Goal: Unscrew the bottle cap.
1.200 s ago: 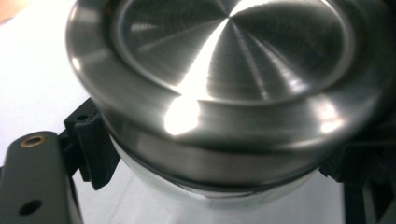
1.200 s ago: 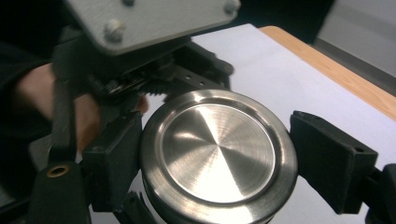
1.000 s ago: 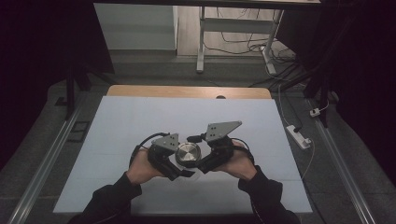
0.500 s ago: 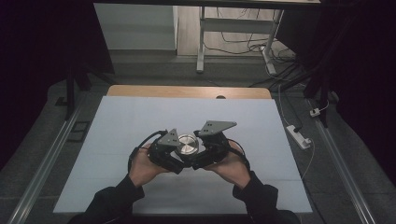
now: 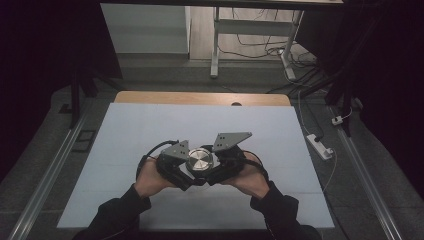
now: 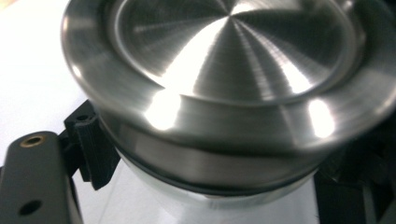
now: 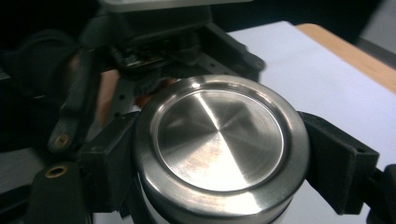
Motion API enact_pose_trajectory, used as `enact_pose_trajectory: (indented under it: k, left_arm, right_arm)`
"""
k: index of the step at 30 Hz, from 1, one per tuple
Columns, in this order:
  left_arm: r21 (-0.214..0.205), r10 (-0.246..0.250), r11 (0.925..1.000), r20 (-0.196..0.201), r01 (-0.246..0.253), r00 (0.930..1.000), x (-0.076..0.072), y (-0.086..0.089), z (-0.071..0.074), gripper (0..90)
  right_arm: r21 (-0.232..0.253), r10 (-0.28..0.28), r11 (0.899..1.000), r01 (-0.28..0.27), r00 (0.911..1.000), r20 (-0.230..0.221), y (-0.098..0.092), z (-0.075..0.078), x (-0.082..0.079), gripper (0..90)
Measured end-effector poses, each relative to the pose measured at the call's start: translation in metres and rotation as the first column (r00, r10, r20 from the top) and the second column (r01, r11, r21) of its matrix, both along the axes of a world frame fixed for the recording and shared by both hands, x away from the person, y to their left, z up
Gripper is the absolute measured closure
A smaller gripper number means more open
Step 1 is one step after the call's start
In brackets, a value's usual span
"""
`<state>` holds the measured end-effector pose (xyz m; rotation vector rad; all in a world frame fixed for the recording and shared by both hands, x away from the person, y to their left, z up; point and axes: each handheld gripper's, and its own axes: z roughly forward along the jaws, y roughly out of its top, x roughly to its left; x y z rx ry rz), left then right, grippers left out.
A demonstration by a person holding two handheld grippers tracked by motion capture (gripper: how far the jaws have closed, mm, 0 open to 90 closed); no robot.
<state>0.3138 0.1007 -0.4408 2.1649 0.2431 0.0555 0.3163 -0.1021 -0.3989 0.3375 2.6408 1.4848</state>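
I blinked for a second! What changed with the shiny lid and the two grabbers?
The right gripper let go of the metal lid briefly; its jaws have just been closing and now clamp its rim again. The left gripper kept holding the jar under the lid, above the white table.

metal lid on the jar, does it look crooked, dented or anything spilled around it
Nothing stands out. The metal lid looks round and undented and sits flat on the clear jar. The right gripper clamps the lid's rim, the left gripper holds the jar below it, and the white table top shows no spill.
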Motion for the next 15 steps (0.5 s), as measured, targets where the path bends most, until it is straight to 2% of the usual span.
enact_pose_trajectory:
  k: [1,4,8,10,11,12,13,14,15]
  left_arm:
    - [0.0,0.0,1.0,0.0,0.0,1.0,0.0,0.0,0.0,15.9]
    - [0.002,-0.057,0.9984,0.001,0.057,0.9984,-0.0012,-0.0005,0.0,15.8]
    - [0.004,-0.084,0.9964,-0.006,0.084,0.9964,-0.0006,0.0004,-0.0011,15.8]
    - [-0.006,-0.119,0.9929,-0.008,0.119,0.9929,-0.001,0.0013,-0.0025,15.9]
    - [-0.009,-0.16,0.9872,-0.003,0.16,0.9872,-0.0019,0.0013,-0.0025,15.8]
    - [-0.016,-0.165,0.9862,-0.002,0.165,0.9863,-0.0026,0.0009,-0.0026,15.8]
    - [-0.016,-0.165,0.9862,-0.002,0.165,0.9863,-0.0026,0.0009,-0.0026,15.9]
    - [-0.017,-0.165,0.9861,-0.002,0.165,0.9863,-0.0029,0.0004,-0.0025,15.9]
    - [-0.007,-0.142,0.9898,0.006,0.142,0.9898,-0.0031,-0.0009,-0.0024,15.9]
  right_arm:
    - [0.0,0.0,1.0,0.0,1.0,0.0,0.0,0.0,0.0,18.7]
    - [0.004,0.082,0.997,-0.082,0.9967,-0.004,-0.0038,0.0008,0.0004,18.8]
    - [0.013,0.127,0.992,-0.127,0.9919,0.004,-0.0043,-0.0019,0.0009,18.8]
    - [0.028,0.171,0.985,-0.171,0.9852,0.004,-0.0054,-0.0029,0.0015,18.8]
    - [0.034,0.198,0.98,-0.198,0.9802,0.006,-0.0062,-0.0035,0.0019,18.8]
    - [0.045,0.223,0.974,-0.223,0.9749,0.006,-0.0069,-0.0045,0.0023,18.7]
    - [0.045,0.223,0.974,-0.223,0.9749,0.006,-0.0069,-0.0045,0.0023,18.7]
    - [0.054,0.24,0.969,-0.24,0.9708,0.001,-0.0078,-0.0052,0.0032,18.6]
    - [0.067,0.252,0.966,-0.249,0.9672,-0.034,-0.0085,-0.0068,0.0062,18.0]
